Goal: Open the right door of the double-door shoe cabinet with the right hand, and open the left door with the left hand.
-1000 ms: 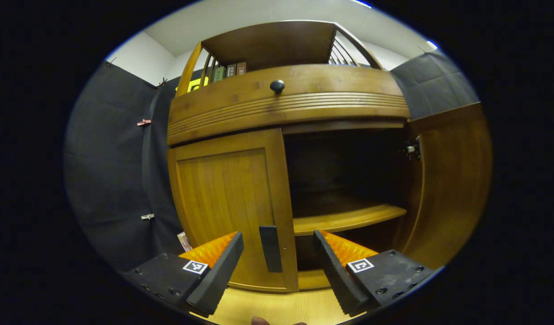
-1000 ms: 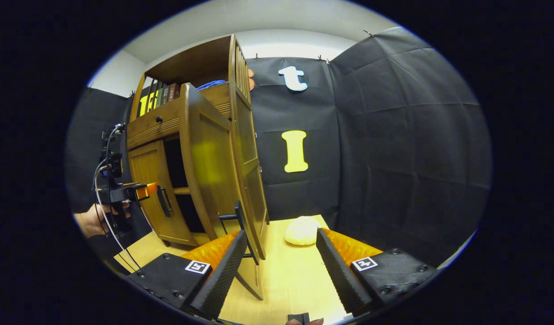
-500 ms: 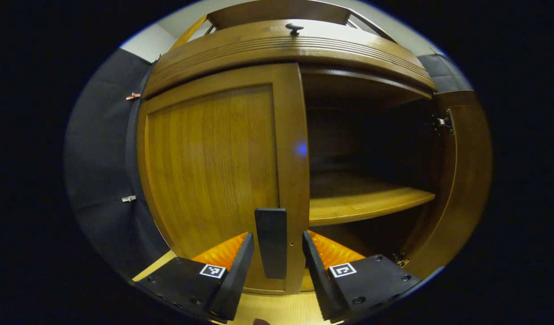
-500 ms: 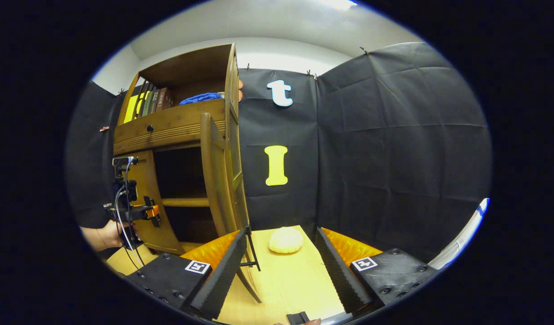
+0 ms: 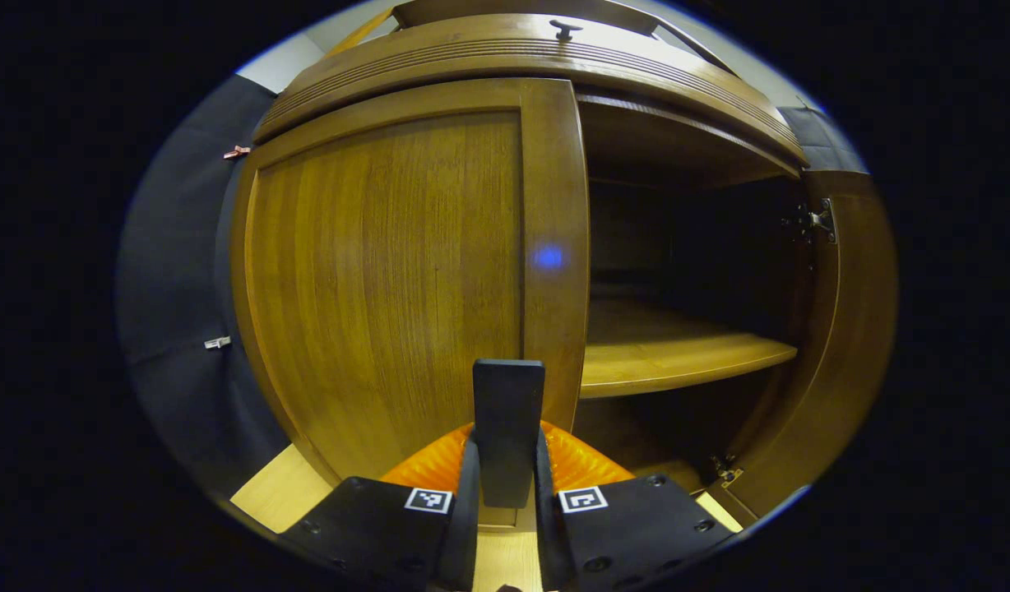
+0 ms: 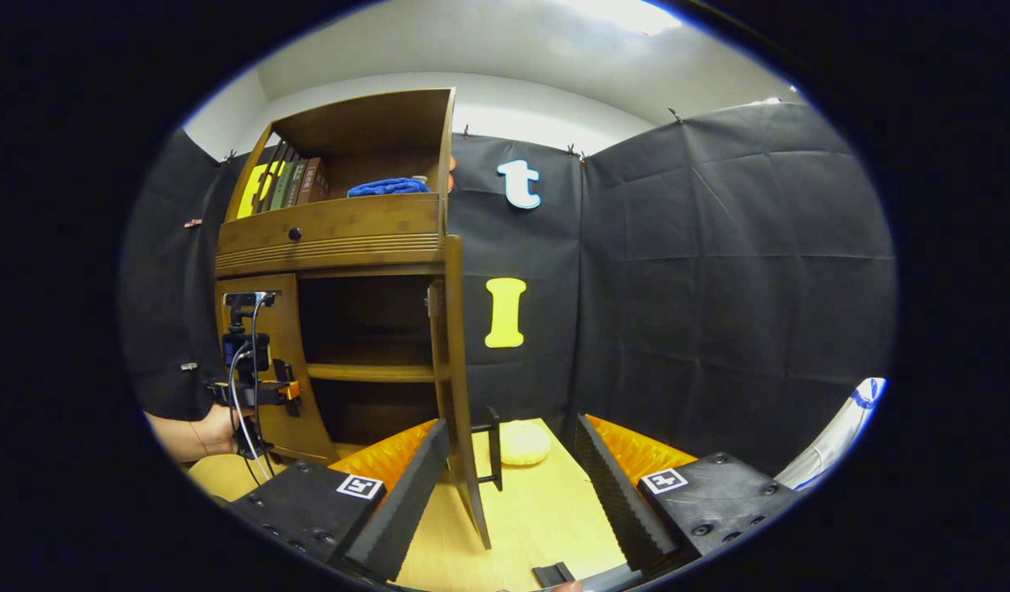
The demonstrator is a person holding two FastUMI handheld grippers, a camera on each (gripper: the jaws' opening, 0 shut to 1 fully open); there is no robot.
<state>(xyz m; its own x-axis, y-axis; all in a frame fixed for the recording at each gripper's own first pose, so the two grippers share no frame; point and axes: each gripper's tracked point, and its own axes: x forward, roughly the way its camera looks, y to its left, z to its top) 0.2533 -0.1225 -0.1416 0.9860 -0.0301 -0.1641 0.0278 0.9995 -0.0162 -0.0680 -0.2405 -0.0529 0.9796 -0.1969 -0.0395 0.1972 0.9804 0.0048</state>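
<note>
While the right door (image 6: 456, 386) of the shoe cabinet (image 6: 340, 238) stands swung wide and the right gripper (image 6: 513, 485) hangs spread, the left gripper (image 5: 505, 510) pinches the handle (image 5: 507, 427) of the closed left door (image 5: 390, 271), unopened yet.

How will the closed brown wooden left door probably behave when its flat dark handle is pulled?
The brown wooden left door looks like a stiff framed panel, so it should swing as one piece, not flex. The left gripper is closed on its flat dark handle; the smooth bar might slip. The open right door turns on a metal hinge, suggesting similar motion.
</note>
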